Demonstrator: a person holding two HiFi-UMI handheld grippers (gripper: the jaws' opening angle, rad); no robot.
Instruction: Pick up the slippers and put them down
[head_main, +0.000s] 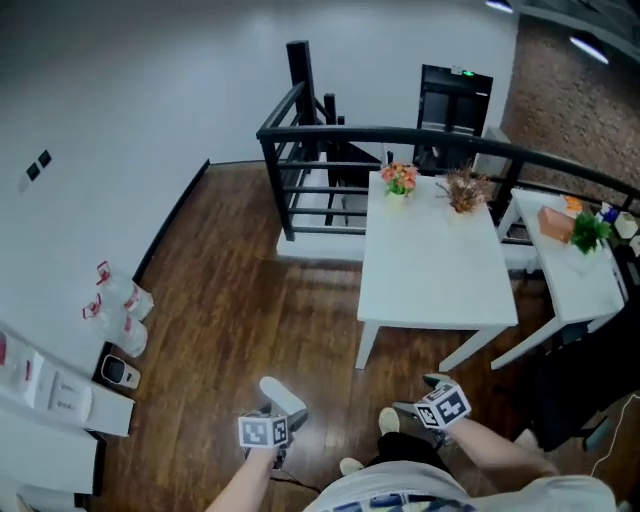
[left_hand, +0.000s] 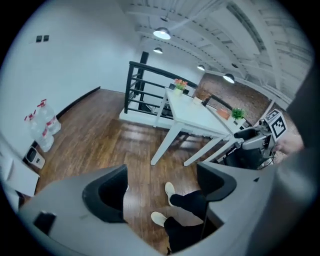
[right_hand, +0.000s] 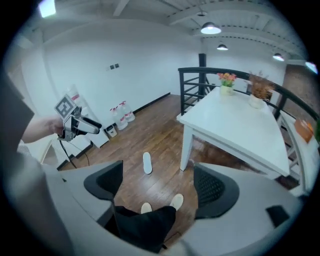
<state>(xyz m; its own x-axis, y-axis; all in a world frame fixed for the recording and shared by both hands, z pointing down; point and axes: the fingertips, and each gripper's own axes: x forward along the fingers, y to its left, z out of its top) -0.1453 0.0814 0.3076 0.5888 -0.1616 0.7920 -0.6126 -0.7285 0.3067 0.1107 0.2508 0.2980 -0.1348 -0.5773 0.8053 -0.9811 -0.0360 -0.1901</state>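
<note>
Right gripper view shows the slipper (right_hand: 147, 162) lying flat on the floor (right_hand: 150, 130), just left of the counter's (right_hand: 235, 125) near leg. It is well below both grippers and touches neither. The right gripper (right_hand: 157, 175) hangs above the floor with its jaws spread. Nothing is between them; only the person's feet (right_hand: 177, 201) show far beneath, and the slipper shows beyond the gap, nearer the left jaw. The left gripper (left_hand: 161, 180) also has its jaws apart and holds nothing. In its own view only a white sliver of the slipper peeks from behind the left jaw. In the head view the slipper pokes out just past that gripper, out from the counter's front left leg. The slipper is white, a long narrow oval with rounded ends, plain and smooth-looking. The floor is dark brown wood planks with a slight shine. The counter is white, with a flat smooth top and slanted legs. A black metal railing (head_main: 330, 150) runs behind the counter. The grippers' shells are matte grey with black pads (right_hand: 212, 187) inside, and the right one's pad looks dotted.
</note>
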